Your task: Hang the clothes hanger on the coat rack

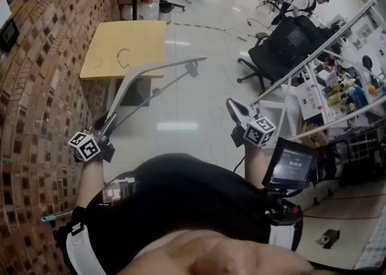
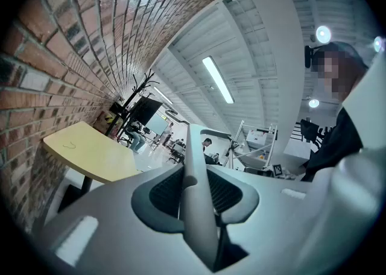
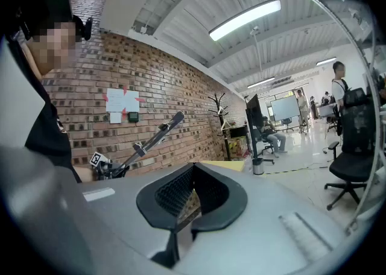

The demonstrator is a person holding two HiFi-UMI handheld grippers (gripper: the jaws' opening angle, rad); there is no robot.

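Left gripper (image 1: 106, 129) clamps its jaws on the clothes hanger (image 1: 151, 66), right gripper (image 1: 235, 110) jaws together, seemingly empty; wall papers (image 3: 122, 100) illegible.

A brick wall (image 1: 36, 87) runs along the left. Against it, ahead of the person, stands a bench (image 1: 142, 41), with what may be a small wire hook (image 1: 123, 56) lying on top. Farther along the same wall, behind the bench, stands the coat rack (image 3: 218, 108). The left gripper (image 1: 104, 130) is near the wall, on the person's side of the bench. The clothes hanger (image 1: 158, 65) reaches from it forward and rightward above the floor (image 1: 181, 108). The right gripper (image 1: 238, 111) is well apart to the right. Beyond it, an office chair (image 1: 283, 44) stands just left of a shelving frame (image 1: 338, 90) at the far right.
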